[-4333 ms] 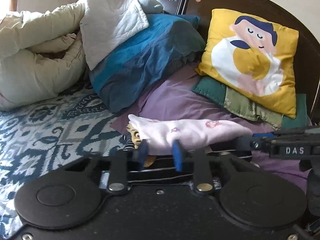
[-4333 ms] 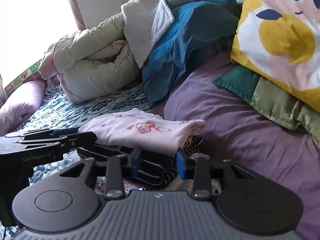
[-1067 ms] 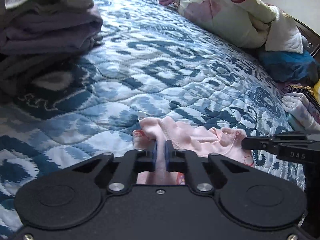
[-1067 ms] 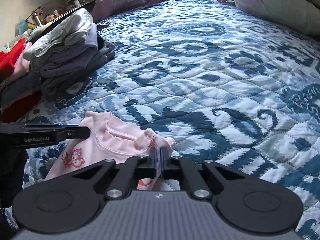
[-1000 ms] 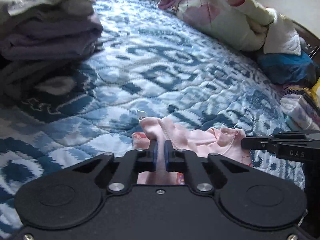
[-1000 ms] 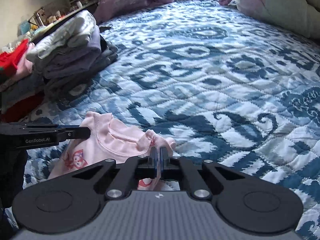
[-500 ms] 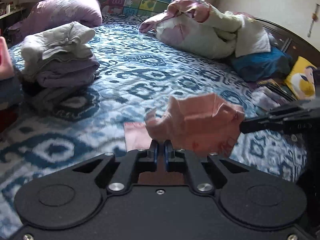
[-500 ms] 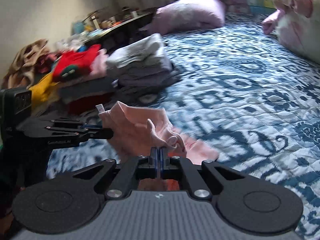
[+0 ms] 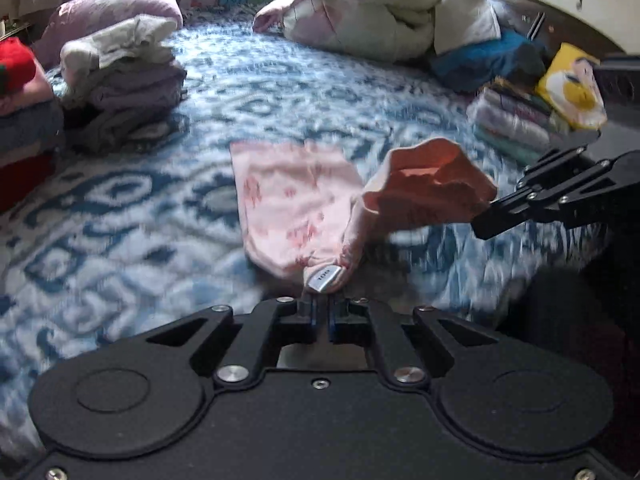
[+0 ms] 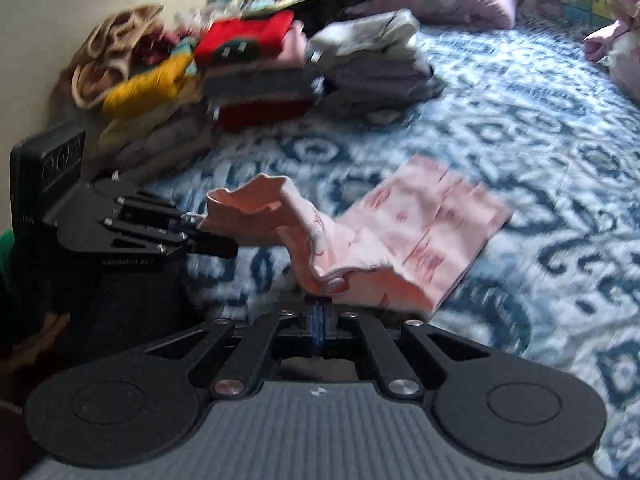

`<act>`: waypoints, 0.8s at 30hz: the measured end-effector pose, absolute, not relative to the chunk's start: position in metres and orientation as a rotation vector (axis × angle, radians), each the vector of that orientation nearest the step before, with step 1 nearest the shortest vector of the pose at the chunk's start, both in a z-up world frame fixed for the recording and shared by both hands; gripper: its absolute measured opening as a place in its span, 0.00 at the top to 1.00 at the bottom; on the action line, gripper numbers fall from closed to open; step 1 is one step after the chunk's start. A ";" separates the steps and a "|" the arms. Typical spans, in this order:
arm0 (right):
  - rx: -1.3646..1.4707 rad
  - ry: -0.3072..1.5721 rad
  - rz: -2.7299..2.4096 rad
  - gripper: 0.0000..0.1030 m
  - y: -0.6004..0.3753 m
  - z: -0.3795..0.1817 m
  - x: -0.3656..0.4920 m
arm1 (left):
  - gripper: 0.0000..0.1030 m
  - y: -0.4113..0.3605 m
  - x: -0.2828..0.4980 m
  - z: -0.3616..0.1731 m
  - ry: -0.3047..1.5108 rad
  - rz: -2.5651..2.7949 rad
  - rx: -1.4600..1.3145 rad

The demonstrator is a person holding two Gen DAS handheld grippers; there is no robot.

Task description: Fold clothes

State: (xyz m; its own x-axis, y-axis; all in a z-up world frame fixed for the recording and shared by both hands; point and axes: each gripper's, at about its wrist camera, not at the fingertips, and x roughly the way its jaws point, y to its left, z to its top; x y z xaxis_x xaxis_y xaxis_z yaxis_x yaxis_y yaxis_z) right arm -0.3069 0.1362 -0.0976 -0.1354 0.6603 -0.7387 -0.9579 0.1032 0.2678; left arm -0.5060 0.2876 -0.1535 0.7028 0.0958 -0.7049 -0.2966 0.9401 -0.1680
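Pink garment (image 9: 296, 204) of soft, thin cotton with small reddish prints hangs between our two grippers, its lower part draped flat on the blue-and-white quilted bedspread (image 9: 120, 200). We have the left gripper (image 9: 320, 312) clenched on one corner beside a white size tag (image 9: 322, 279), and the right gripper (image 10: 319, 322) pinched tight on the other corner, so the neckline edge bunches into a curled, ruffled fold between them. Both views are smeared by motion. Behind lie a folded stack of grey and lilac clothes (image 9: 124, 80), a puffy cream duvet (image 9: 360, 20), a yellow cushion (image 9: 568, 88) and a small pile of folded pieces (image 9: 516, 120); the right wrist view adds a red folded item (image 10: 248, 36). Half a second ago we held the cloth crumpled in the air; now its body is spread on the quilt in a long rectangle.
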 end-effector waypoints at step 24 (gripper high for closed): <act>-0.418 1.002 1.297 0.67 0.122 -0.118 -0.296 | 0.49 0.299 -0.496 -0.140 0.782 0.246 -0.264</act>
State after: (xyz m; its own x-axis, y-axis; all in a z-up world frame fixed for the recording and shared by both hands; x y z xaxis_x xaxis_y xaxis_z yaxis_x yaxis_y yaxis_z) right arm -0.2957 0.1223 -0.1184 -0.0519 0.5971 -0.8005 -0.9251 0.2732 0.2638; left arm -0.4962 0.2994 -0.1402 0.6844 0.1196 -0.7193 -0.3134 0.9389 -0.1421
